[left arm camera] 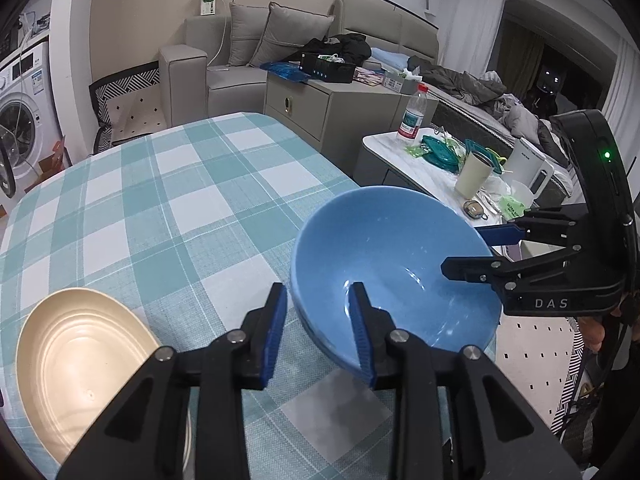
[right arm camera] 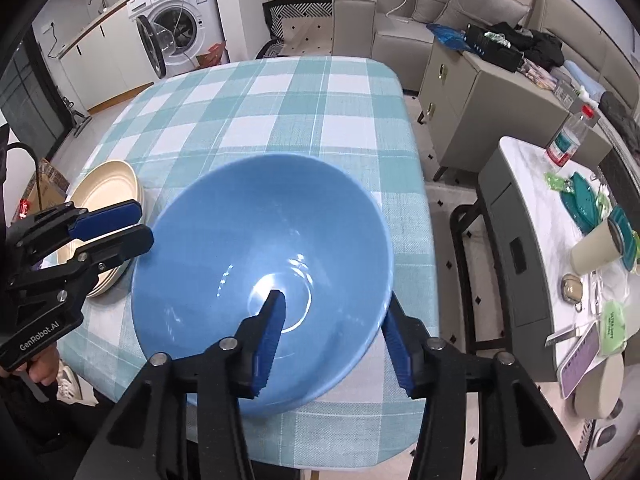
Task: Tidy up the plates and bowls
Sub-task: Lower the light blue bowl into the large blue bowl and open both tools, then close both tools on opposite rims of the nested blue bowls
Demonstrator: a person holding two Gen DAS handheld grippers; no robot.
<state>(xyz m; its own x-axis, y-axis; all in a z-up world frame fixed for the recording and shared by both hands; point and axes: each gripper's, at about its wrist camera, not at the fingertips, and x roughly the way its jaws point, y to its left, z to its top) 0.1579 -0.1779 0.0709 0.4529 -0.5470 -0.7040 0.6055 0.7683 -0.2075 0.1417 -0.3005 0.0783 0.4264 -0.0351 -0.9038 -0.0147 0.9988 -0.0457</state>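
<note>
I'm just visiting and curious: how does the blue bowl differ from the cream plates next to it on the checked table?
The blue bowl is deep and steep-sided; the cream plates are shallow. It is glossy blue, they are pale cream. Both grippers' jaws straddle the bowl's rim, the left gripper and the right gripper; neither holds the plates. In the right wrist view the plates look stacked. Both rest on the checked tablecloth.

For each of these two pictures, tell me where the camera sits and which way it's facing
Left wrist: on the left gripper, angled down across the table toward the sofa; right gripper enters at the right.
Right wrist: on the right gripper, looking steeply down into the blue bowl; left gripper and a hand at the left.
Shared: bowl, cream plates, checked cloth.
</note>
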